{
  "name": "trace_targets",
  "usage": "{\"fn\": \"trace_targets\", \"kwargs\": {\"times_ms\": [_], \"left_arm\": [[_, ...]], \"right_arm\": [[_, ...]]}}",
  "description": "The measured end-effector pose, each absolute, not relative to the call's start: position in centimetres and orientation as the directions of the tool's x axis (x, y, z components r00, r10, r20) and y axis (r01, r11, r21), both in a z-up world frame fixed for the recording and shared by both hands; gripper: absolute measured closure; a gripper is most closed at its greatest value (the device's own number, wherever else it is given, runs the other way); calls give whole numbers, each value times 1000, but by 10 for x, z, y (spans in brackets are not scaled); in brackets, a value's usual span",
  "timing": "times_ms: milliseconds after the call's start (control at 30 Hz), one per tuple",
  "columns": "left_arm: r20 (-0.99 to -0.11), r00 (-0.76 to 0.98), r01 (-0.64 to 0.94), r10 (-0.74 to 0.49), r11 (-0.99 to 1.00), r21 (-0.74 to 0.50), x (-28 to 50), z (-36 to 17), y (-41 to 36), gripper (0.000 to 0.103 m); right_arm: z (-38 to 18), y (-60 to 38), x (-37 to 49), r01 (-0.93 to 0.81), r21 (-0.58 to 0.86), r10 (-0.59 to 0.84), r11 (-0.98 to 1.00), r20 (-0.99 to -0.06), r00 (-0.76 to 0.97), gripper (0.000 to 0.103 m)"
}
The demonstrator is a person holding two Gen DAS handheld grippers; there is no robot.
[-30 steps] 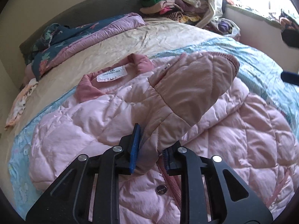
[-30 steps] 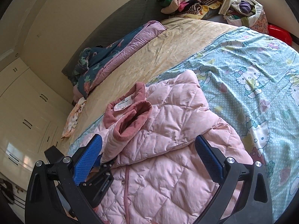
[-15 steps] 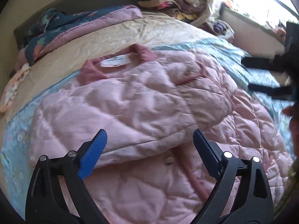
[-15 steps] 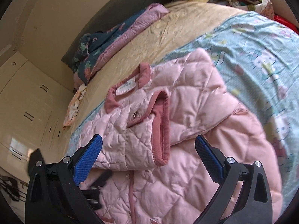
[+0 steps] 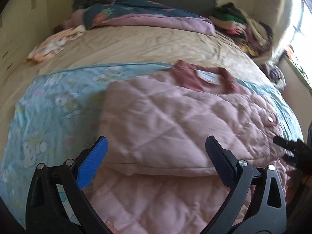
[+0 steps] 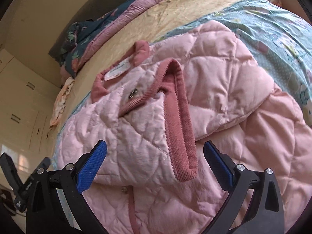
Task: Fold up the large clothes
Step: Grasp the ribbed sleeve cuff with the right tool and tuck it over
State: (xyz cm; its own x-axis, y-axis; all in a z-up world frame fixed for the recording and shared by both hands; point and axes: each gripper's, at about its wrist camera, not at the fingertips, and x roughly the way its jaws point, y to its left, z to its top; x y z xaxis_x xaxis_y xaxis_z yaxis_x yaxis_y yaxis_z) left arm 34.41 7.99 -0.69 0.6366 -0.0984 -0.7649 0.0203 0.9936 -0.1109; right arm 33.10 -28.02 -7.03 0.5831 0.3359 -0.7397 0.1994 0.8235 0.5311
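On the bed's blue sheet (image 5: 48, 117) lies the pink quilted jacket (image 5: 175, 128), both sleeves folded inward. Left gripper (image 5: 156, 156), jaws just opened, and right gripper (image 6: 156, 159) gape empty; cuff (image 6: 181, 128) at twelve o'clock. Bottom fold remains.

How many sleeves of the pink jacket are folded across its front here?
2. One sleeve, with a ribbed cuff, lies nearest the right hand-held gripper; the other sleeve lies beyond it, cuff hidden.
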Motion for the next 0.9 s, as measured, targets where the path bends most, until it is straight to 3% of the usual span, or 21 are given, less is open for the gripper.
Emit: {"fn": "trace_targets", "kwargs": {"times_ms": [67,100,167,233,400,467,900], "left_arm": [[-764,638,-7,-93,992,-127,346,-7,94,9],[-765,637,-21,-91,991,-134,346,-8,100,9],[-766,637,-40,-88,988,-147,346,-9,107,9],[-763,639,-54,-94,985,-166,347,-8,114,9],[-759,642,-66,-108,979,-195,356,-6,117,9],[-761,637,-62,-124,976,-211,362,-8,114,9],[-823,538,44,-180,982,-186,391,-41,52,9]], "right_arm": [[-72,-278,330,197,506,315,840,-749,583,39],[-70,-277,329,201,491,295,848,-751,591,44],[-61,-276,324,161,489,297,857,-725,621,77],[-35,-272,318,96,460,287,883,-688,667,84],[37,-269,316,-54,345,260,937,-584,769,86],[47,-270,326,-68,299,240,952,-586,774,86],[-21,-288,369,31,214,137,976,-724,676,86]]}}
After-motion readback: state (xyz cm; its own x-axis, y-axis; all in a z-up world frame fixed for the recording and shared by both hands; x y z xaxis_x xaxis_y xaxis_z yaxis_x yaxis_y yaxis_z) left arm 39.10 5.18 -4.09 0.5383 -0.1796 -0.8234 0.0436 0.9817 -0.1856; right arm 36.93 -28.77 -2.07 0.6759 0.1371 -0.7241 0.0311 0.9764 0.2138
